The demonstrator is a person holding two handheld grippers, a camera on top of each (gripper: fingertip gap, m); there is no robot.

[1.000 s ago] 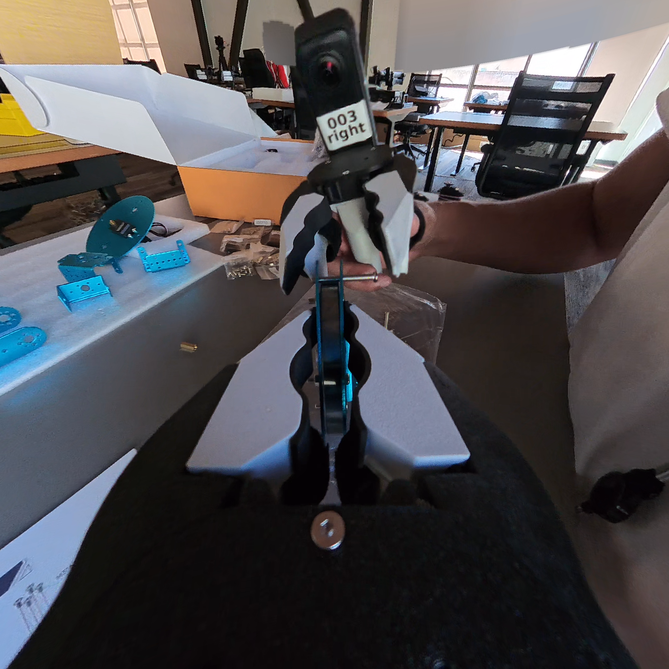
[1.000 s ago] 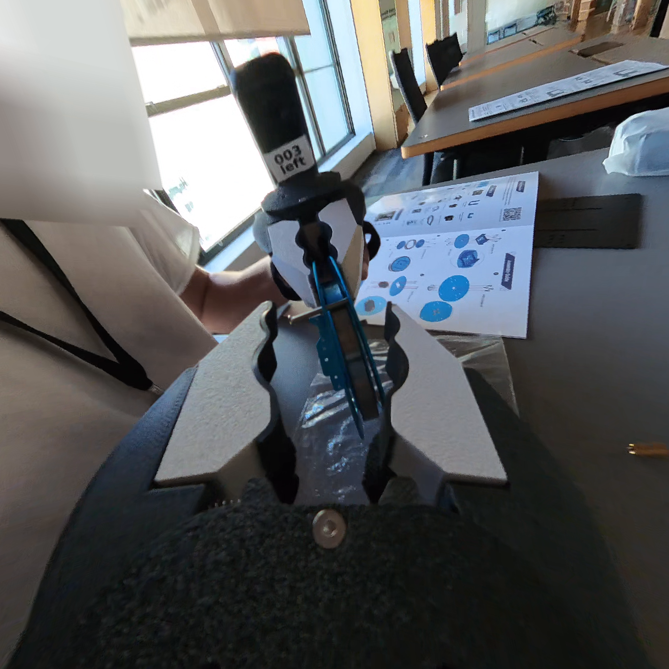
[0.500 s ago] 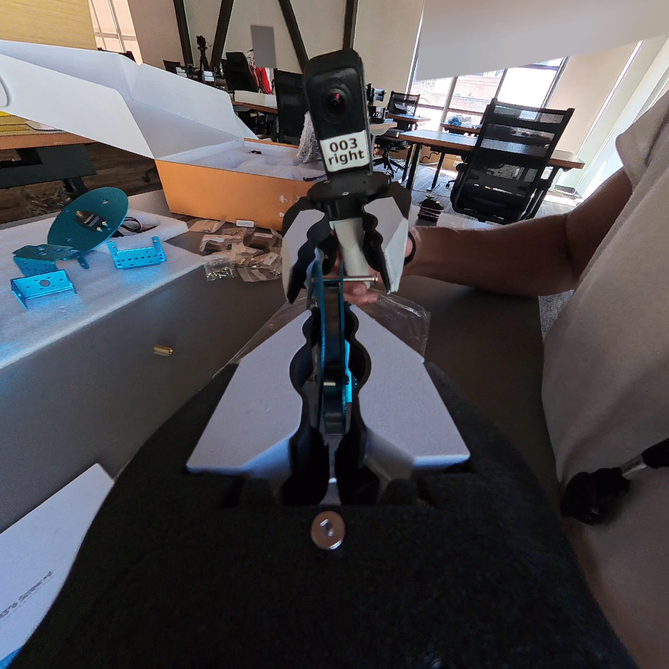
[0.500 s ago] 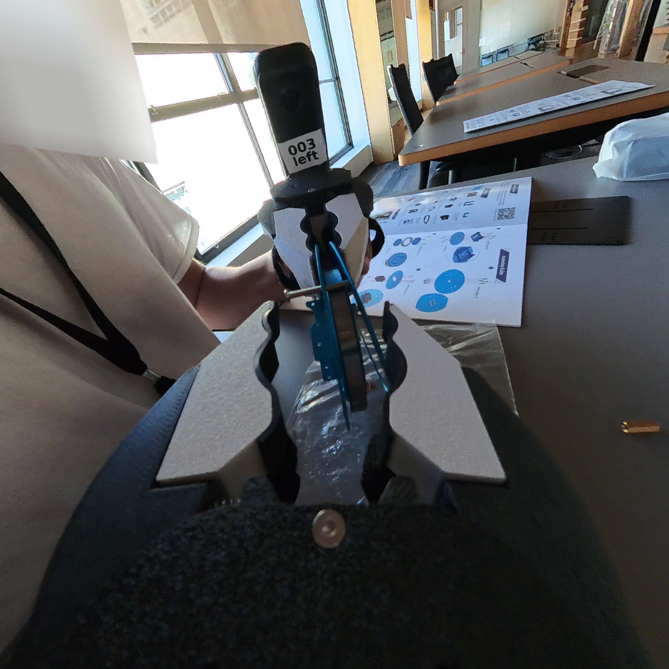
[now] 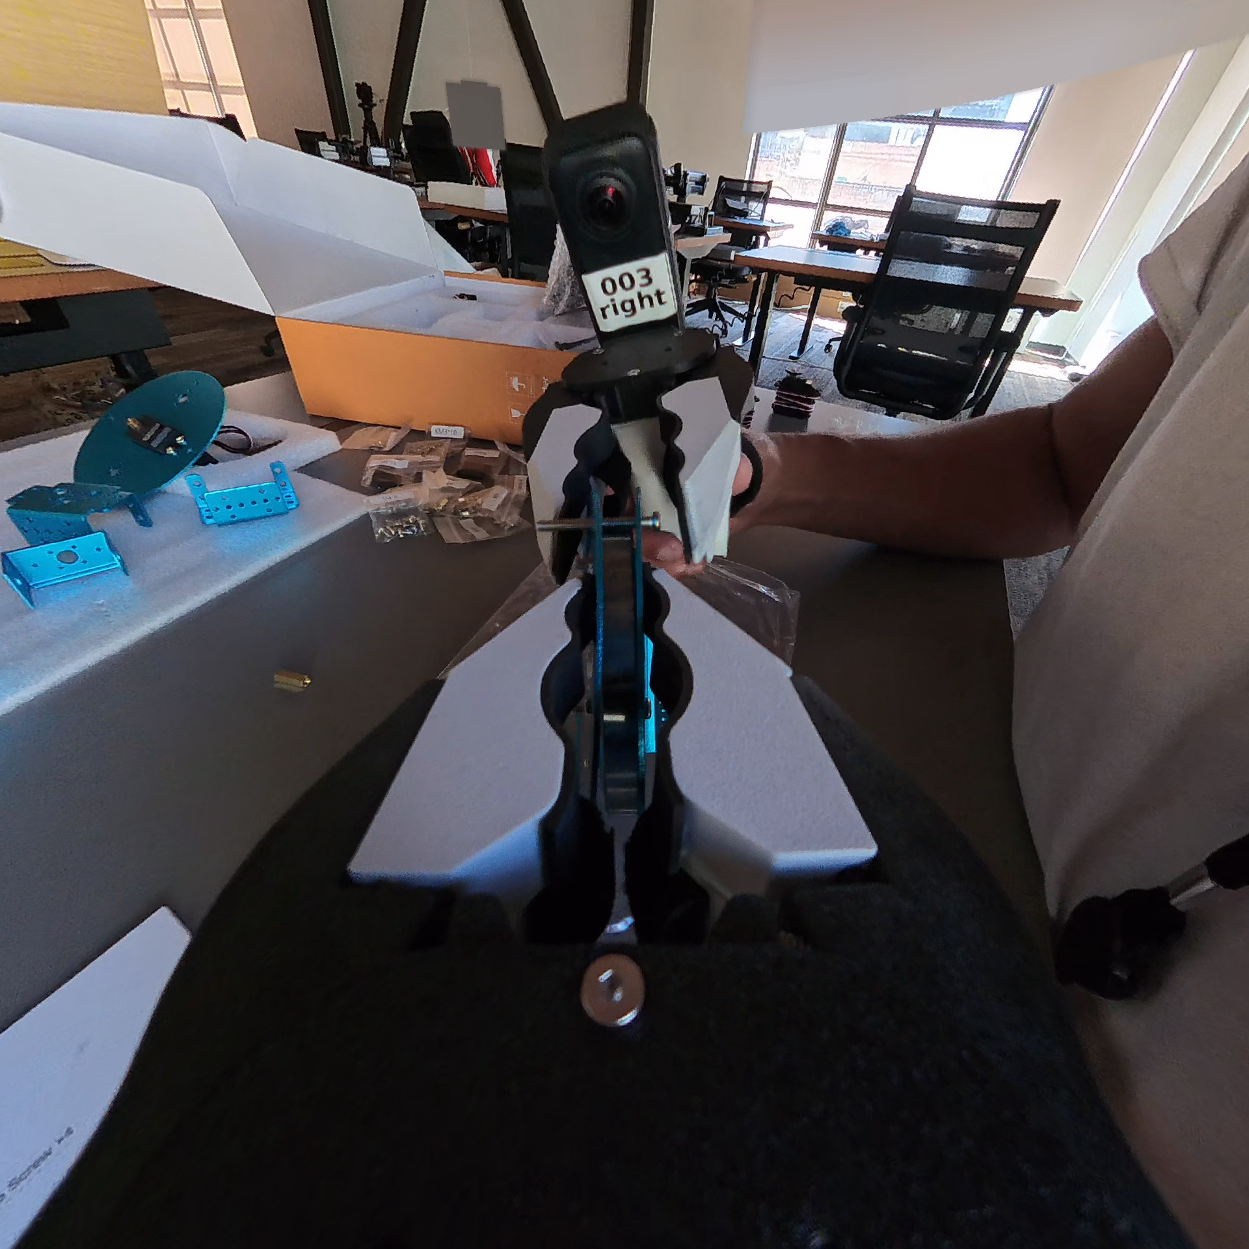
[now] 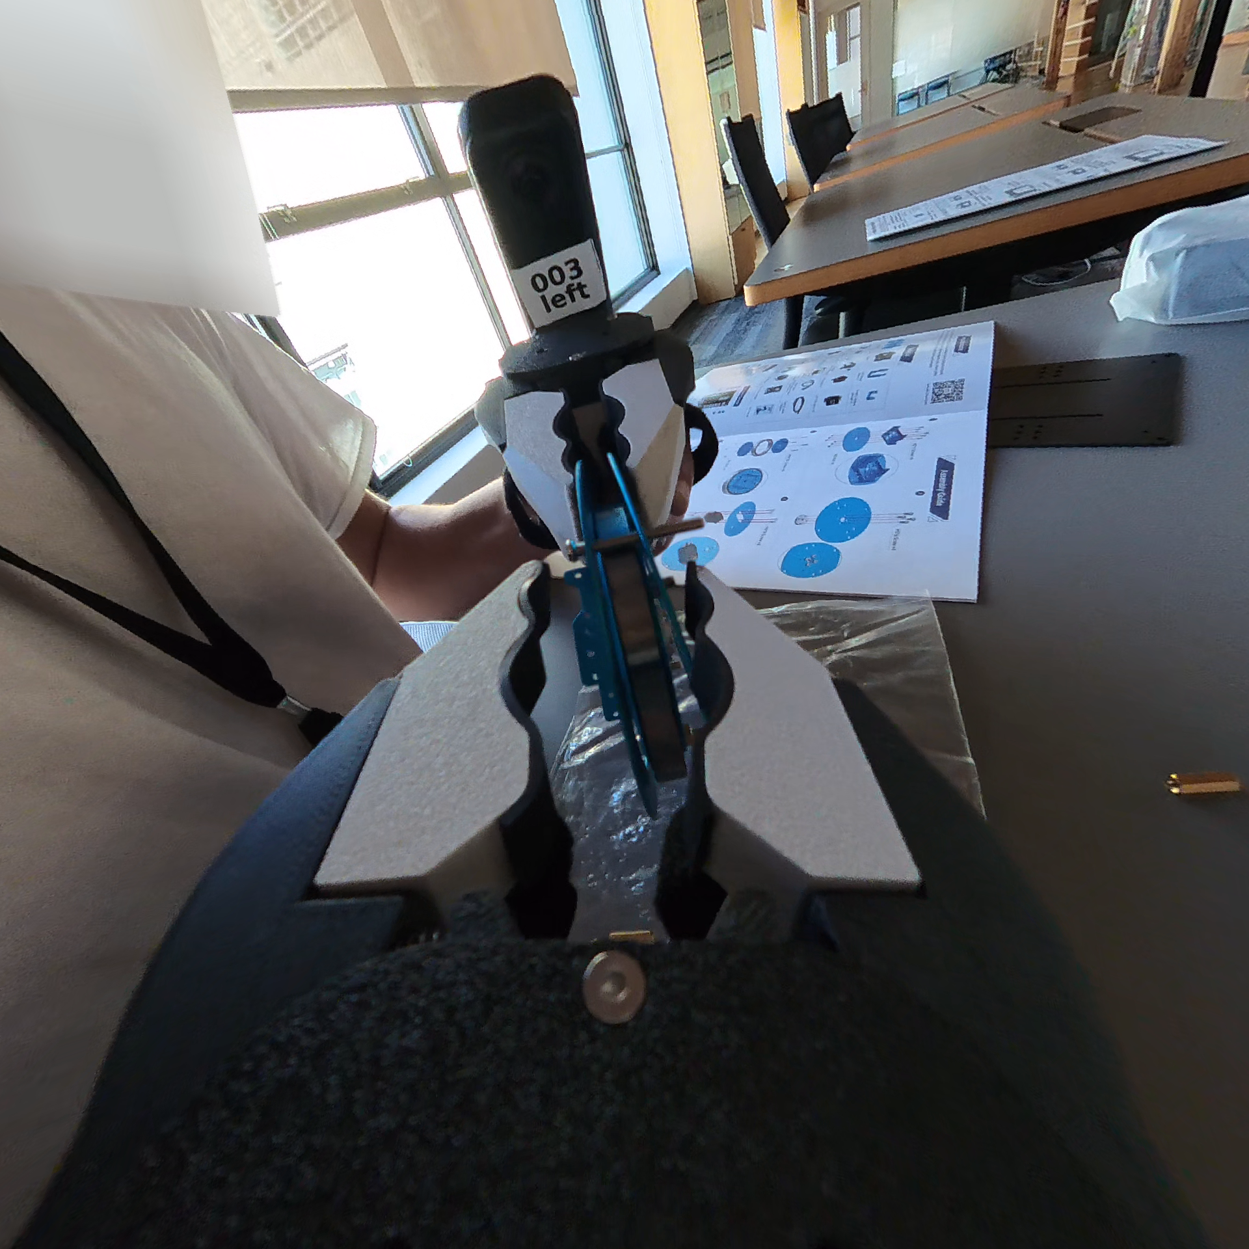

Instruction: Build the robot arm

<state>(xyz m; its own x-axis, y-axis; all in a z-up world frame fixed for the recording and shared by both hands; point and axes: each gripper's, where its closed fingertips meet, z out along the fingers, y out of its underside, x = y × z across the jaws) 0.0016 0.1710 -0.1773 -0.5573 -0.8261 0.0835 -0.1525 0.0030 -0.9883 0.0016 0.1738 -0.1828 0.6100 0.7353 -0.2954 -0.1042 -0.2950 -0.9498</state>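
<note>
My left gripper is shut on a blue assembly of two round plates with a dark block between them, held edge-on above the grey table. A long thin screw runs crosswise through both plates near their far edge. My right gripper is open, with one finger on each side of the assembly and the screw just beyond its tips. It faces the left gripper and also shows in the left wrist view.
An open orange box with a white lid stands at the back. Blue brackets, a teal disc, bags of screws and a brass standoff lie nearby. An instruction sheet, a clear plastic bag and a black plate are also on the table. My left and right fingertips are right by each other.
The screw has slid further through the two plates and now sticks out on the other side. My right gripper's jaws have narrowed around the assembly. Both grippers have shifted slightly.
</note>
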